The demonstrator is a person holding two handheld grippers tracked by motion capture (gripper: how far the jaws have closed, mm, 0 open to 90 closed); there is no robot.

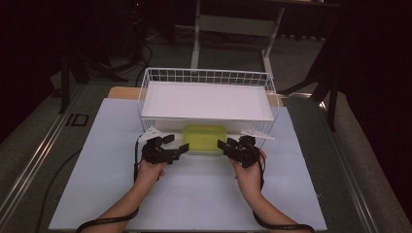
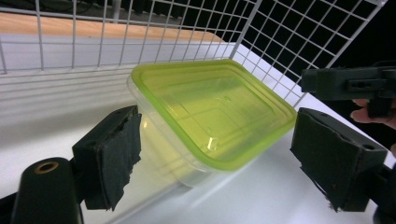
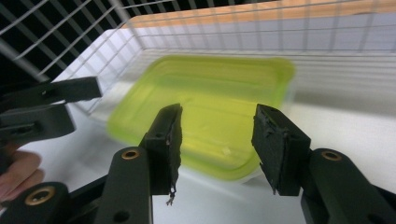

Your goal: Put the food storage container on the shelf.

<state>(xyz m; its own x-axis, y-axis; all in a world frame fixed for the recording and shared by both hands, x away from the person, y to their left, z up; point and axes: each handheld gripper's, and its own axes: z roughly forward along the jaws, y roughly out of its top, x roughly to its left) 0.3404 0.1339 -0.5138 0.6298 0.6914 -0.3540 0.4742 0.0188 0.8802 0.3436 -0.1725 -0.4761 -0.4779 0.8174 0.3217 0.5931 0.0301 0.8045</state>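
A clear plastic box with a yellow-green lid [image 1: 205, 138] [image 2: 210, 112] [image 3: 205, 112] rests on the white tabletop at the front of a white wire basket [image 1: 204, 73], under a white board [image 1: 209, 99] that lies across the basket. My left gripper [image 1: 176, 143] [image 2: 219, 158] is open at the box's left front corner, its pads [image 2: 114, 156] apart from the box. My right gripper [image 1: 224, 144] [image 3: 219, 135] is open at the right front corner, pads [image 3: 170, 133] clear of the lid. Neither touches the box.
Wire mesh [image 2: 280, 42] stands close behind and beside the box. The white table sheet [image 1: 194, 194] stretches toward the person, whose hands [image 1: 248, 177] hold the grippers. A desk frame [image 1: 233, 24] and cables stand on the dark floor beyond.
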